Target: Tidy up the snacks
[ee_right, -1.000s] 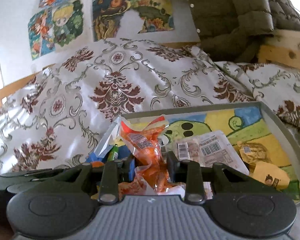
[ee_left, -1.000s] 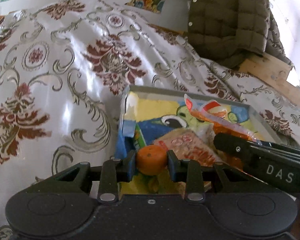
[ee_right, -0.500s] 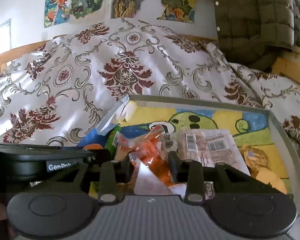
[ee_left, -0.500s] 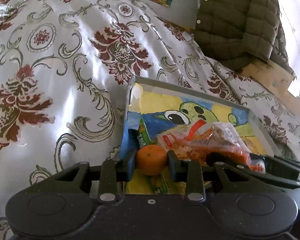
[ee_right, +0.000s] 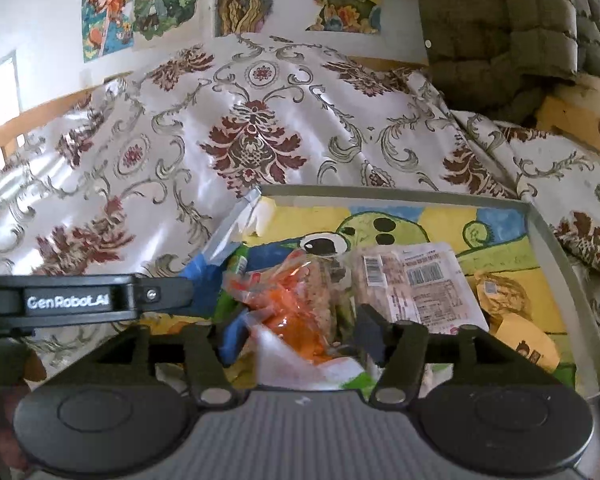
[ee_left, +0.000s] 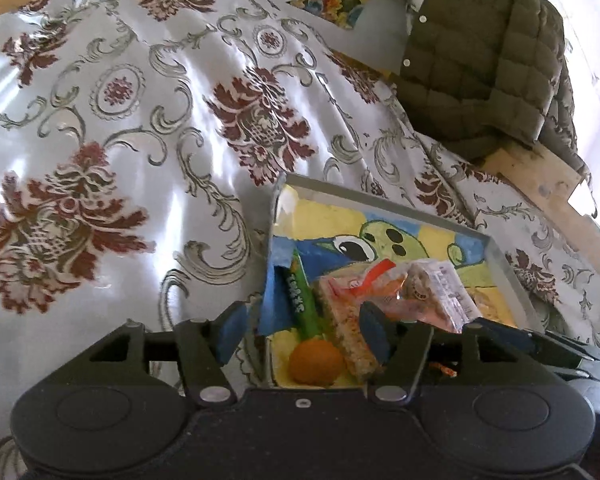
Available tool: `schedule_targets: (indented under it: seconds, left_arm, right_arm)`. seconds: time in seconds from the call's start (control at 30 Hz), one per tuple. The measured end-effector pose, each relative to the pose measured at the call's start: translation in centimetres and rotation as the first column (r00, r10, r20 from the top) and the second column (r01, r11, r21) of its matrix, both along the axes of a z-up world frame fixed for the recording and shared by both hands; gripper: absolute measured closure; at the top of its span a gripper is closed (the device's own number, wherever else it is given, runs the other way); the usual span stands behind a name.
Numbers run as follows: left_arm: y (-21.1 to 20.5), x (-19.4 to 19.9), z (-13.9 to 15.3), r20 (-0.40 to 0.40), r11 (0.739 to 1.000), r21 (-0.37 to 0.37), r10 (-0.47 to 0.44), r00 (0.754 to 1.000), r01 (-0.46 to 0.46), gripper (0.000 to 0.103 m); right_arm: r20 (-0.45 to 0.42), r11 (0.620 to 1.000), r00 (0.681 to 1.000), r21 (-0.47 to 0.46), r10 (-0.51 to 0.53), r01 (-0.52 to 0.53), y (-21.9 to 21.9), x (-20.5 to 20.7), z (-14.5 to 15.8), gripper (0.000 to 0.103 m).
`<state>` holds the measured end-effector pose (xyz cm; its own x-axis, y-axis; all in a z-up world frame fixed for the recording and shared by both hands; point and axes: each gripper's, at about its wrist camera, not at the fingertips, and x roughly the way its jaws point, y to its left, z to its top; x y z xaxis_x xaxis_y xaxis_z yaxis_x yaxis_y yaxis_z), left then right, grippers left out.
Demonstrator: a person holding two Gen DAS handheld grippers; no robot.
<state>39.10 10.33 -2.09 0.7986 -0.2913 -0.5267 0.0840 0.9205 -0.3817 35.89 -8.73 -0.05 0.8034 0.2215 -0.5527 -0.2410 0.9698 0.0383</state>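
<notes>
A grey tray [ee_left: 504, 276] with a cartoon turtle picture lies on the patterned cloth and holds the snacks. My left gripper [ee_left: 302, 330] is open above its near left corner. A small orange [ee_left: 317, 362] lies loose in the tray between the fingers, beside a green stick pack [ee_left: 300, 300] and a grain bar [ee_left: 350, 332]. My right gripper [ee_right: 300, 334] is open, with an orange crinkly snack bag [ee_right: 300, 308] lying in the tray between its fingers. A clear pack with barcodes [ee_right: 416, 280] and yellow packets [ee_right: 516, 332] lie to the right.
The tray's rim [ee_right: 556, 256] stands up on the right side. The left gripper's arm [ee_right: 80, 300] reaches across the right wrist view at left. An olive quilted jacket [ee_left: 484, 52] hangs at the back right over a wooden frame [ee_left: 540, 176]. Posters [ee_right: 140, 4] hang on the wall.
My left gripper has opened and let go of the orange, which now lies in the tray. My right gripper has opened and let go of the orange snack bag.
</notes>
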Motion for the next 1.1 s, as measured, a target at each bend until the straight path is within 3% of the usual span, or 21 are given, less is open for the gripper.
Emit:
schedule_targets:
  seconds: [0.2, 0.5, 0.7, 1.1]
  left_arm:
    - [0.4, -1.8, 1.6, 0.033, 0.999, 0.033, 0.029, 0.999, -0.030, 0.026]
    - [0.2, -6.0, 5.4, 0.170, 0.993, 0.070, 0.085, 0.982, -0.098, 0.003]
    - [-0.4, -10.2, 7.6, 0.253, 0.989, 0.086, 0.091, 0.963, -0.116, 0.001]
    - [-1.8, -20.4, 8.9, 0.360, 0.978, 0.134, 0.100, 0.927, -0.157, 0.001]
  right_arm:
    - [0.030, 0.999, 0.999, 0.045, -0.016, 0.015, -0.9, -1.1, 1.9, 0.026]
    - [0.146, 0.987, 0.984, 0.137, -0.101, 0.081, -3.6, -4.7, 5.5, 0.011]
    - [0.209, 0.978, 0.968, 0.184, -0.140, 0.101, -5.2, -8.4, 7.3, 0.002]
    - [0.301, 0.981, 0.941, 0.160, -0.158, 0.113, -7.4, -18.5, 8.7, 0.000]
